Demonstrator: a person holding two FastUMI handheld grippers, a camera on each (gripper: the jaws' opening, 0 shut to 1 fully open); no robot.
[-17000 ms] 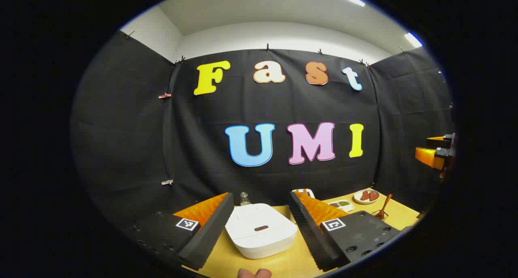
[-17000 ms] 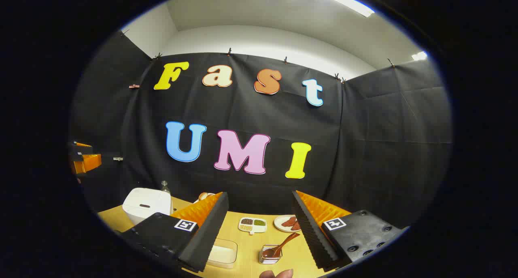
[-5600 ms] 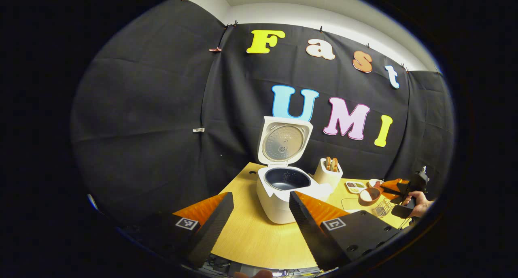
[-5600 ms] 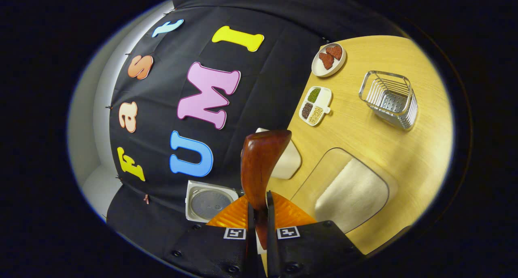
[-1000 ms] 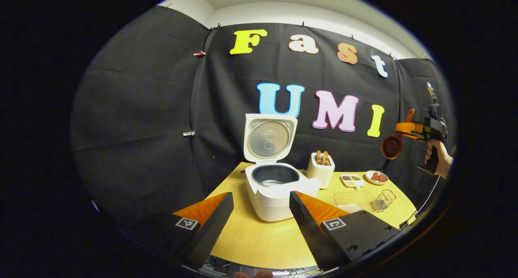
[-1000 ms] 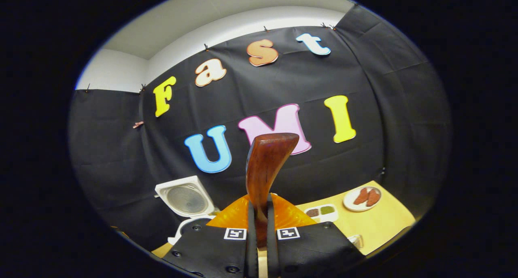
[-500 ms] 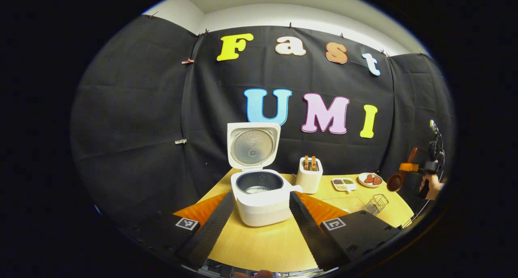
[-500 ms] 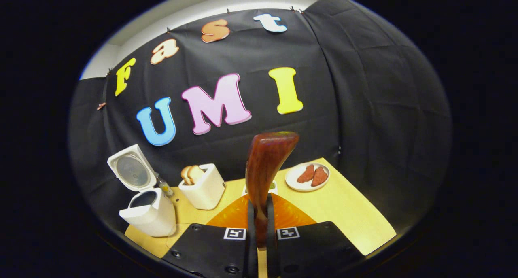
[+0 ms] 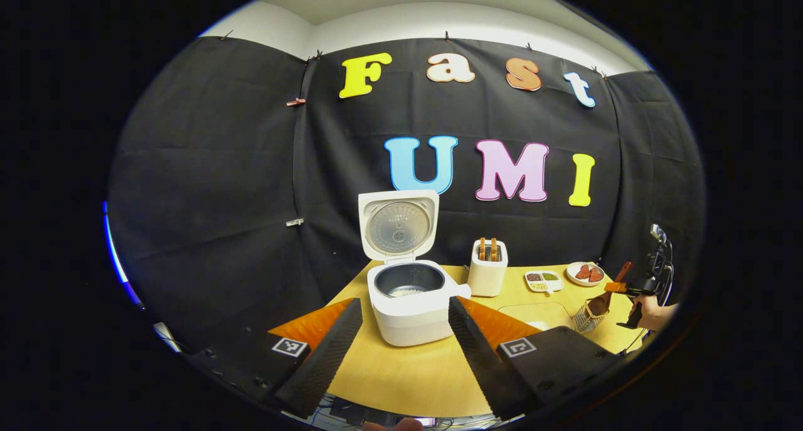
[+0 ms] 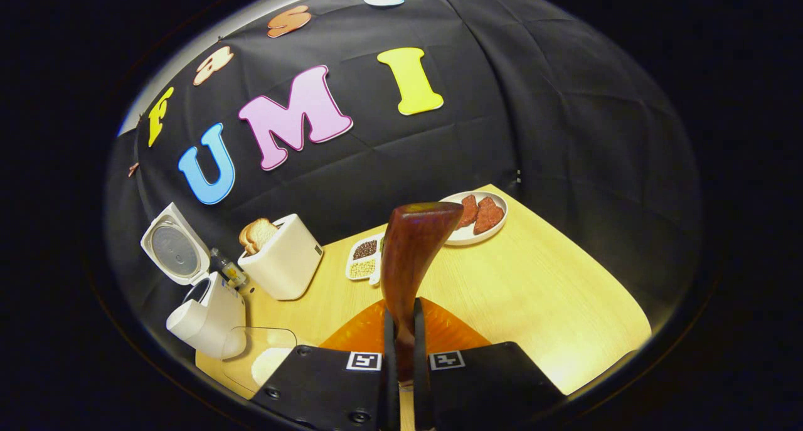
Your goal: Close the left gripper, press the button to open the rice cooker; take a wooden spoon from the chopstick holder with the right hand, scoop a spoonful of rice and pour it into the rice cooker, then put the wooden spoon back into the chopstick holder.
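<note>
- Spoon [image 10: 411, 255]: the right gripper [image 10: 401, 381] is clamping its handle between both fingers, the handle running up and away from them along the gripper's own axis.
- In the left gripper view the spoon's bowl [image 9: 598, 305] is hanging down right at the wire holder [image 9: 586, 318], so I judge the return is the step in hand; whether the bowl is already inside, I cannot tell.
- The right hand [image 9: 652, 312] is at the table's far right edge, nearer the holder by far.
- Left gripper [image 9: 401, 349]: standing wide, gripping nothing, facing the cooker [image 9: 411, 305].
- The cooker is standing open, lid [image 9: 397, 225] up, with some rice in the pot.
- Beyond: toaster [image 9: 487, 271], grain dish [image 9: 543, 280], plate [image 9: 585, 273], all apart from the holder.
</note>
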